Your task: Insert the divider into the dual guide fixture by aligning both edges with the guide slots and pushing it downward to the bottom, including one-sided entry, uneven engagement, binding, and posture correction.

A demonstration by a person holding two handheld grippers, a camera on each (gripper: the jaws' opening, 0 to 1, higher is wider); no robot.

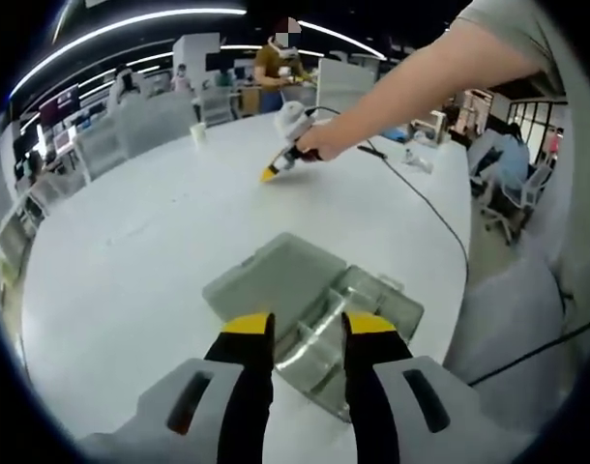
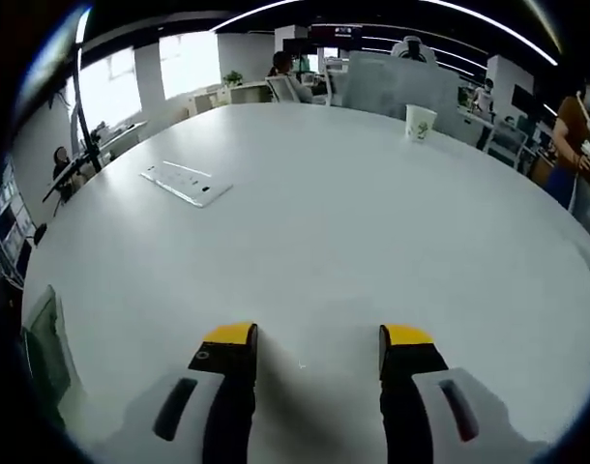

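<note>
Divider: we figured it was the clear panel sitting in the fixture [image 1: 314, 319], on the bench just ahead of our left tongs; too glary to tell how deep it sat.
Fixture: a grey lidded case with clear compartments, lying flat near the bench edge.
Handling guess: looked light, stiff and slick to us, probably brittle plastic, so we'd pinch the top edge near the middle and push evenly or it binds on one side.
Left tongs [image 1: 309, 329]: jaws apart, nothing held, hovering right over the fixture.
Right tongs [image 2: 316, 340]: jaws apart too, empty, pointed at bare bench; in the left gripper view we saw them out past the fixture, in the person's hand [image 1: 319, 143].
Bench [image 2: 353, 193]: big, white, smooth, rounded, so things would slide easily.
Other stuff: a flat white device [image 2: 187, 182] and a paper cup [image 2: 421, 122] far off.
Room: open office, strip lights, chairs, a few people around.
</note>
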